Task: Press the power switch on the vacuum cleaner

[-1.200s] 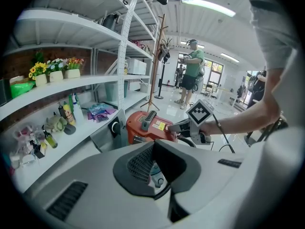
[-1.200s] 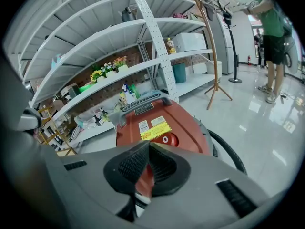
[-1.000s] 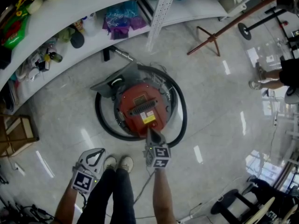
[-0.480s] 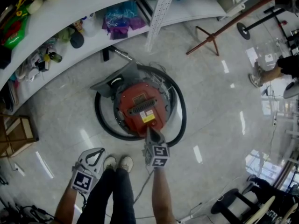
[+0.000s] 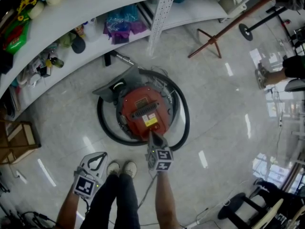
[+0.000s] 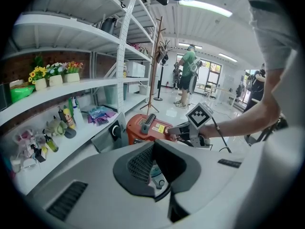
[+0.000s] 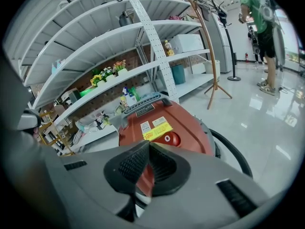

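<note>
The red vacuum cleaner (image 5: pixel 143 109) sits on the floor with its black hose (image 5: pixel 185 109) coiled round it. In the right gripper view its red body (image 7: pixel 164 120) fills the middle, and the round red power switch (image 7: pixel 170 138) shows below a yellow label. My right gripper (image 5: pixel 152 134) is shut, its tips at the vacuum's near edge, just short of the switch (image 7: pixel 149 146). I cannot tell whether they touch it. My left gripper (image 5: pixel 101 156) hangs shut beside the person's legs, away from the vacuum. It looks toward the vacuum (image 6: pixel 147 126) and the right gripper (image 6: pixel 177 133).
White shelves (image 5: pixel 95 6) with bottles, bags and flowers curve behind the vacuum. A grey floor nozzle (image 5: pixel 114 86) lies at its far left. A wooden coat stand (image 5: pixel 214 37) rises at the back right. A person (image 5: pixel 290 70) stands at the right edge. A wooden crate (image 5: pixel 19 140) is at left.
Both grippers stay where they were. The view has shifted slightly, and the person at the right edge has moved a little.
</note>
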### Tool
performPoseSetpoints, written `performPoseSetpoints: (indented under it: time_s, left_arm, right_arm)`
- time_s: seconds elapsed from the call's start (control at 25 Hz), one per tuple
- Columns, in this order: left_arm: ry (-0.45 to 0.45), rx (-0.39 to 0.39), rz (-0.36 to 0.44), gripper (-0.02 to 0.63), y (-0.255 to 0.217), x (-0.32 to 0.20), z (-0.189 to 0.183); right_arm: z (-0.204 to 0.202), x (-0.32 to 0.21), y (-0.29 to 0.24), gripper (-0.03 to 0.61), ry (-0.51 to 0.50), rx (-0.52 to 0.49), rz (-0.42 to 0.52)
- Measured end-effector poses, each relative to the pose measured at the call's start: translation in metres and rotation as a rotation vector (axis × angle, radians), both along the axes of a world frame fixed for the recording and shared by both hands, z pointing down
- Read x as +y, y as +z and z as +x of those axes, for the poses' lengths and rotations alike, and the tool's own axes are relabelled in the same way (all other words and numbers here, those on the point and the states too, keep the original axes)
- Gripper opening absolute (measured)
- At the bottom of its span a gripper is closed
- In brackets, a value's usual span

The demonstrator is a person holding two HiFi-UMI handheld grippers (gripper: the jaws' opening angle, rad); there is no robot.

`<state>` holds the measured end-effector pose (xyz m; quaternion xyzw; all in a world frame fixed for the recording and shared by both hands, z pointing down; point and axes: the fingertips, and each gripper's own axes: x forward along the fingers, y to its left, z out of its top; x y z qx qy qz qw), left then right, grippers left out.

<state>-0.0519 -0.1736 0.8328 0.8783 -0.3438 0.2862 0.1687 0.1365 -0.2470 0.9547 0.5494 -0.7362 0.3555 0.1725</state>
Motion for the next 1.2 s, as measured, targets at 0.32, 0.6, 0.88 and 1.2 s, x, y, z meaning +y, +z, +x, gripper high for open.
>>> performPoseSetpoints:
  time_s: [0.32, 0.6, 0.88, 1.2]
  left_arm:
    - [0.009, 0.003, 0.010, 0.006, -0.007, 0.003, 0.002]
    - [0.007, 0.016, 0.037, 0.006, -0.030, 0.002, 0.003]
    - [0.014, 0.028, 0.071, 0.006, -0.057, 0.002, 0.005]
    - [0.027, 0.041, 0.113, 0.006, -0.093, 0.002, 0.008]
  right_arm:
    - [0.005, 0.000, -0.017, 0.012, 0.025, -0.008, 0.035]
    - [0.005, 0.012, -0.044, 0.012, 0.033, -0.013, 0.040]
    - [0.002, 0.025, -0.076, 0.012, 0.054, -0.025, 0.061]
    - [-0.003, 0.041, -0.130, 0.012, 0.056, -0.028, 0.108]
